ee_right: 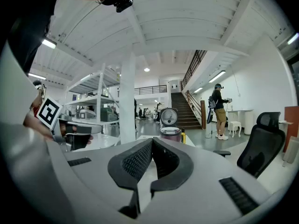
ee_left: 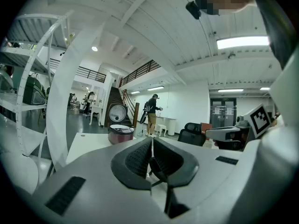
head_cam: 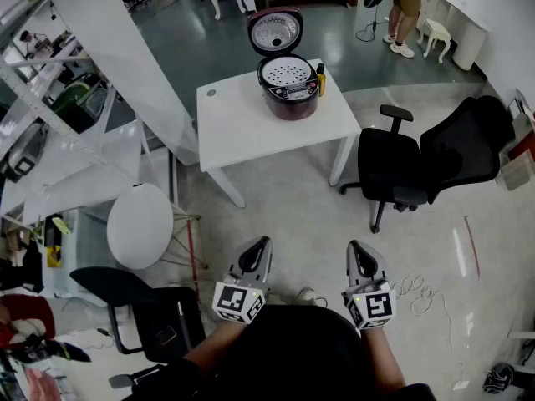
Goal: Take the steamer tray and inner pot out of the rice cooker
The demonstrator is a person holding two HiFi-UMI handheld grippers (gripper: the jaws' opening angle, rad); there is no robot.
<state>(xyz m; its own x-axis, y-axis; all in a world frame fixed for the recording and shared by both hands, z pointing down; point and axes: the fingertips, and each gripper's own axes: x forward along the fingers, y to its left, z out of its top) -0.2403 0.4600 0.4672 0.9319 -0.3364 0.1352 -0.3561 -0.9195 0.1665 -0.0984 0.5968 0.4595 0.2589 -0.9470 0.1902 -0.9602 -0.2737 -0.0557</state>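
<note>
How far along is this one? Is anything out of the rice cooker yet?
Done: only the lid stands open. The steamer tray sits in the rice cooker on the white table; the inner pot cannot be seen under it. In hand: nothing; left tongs and right tongs are shut and empty, well short of the table. Left: both removals.

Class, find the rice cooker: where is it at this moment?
In the head view the rice cooker stands at top centre, lid open, near the far right corner of the white table, with a yellow bottle just to its right.
</note>
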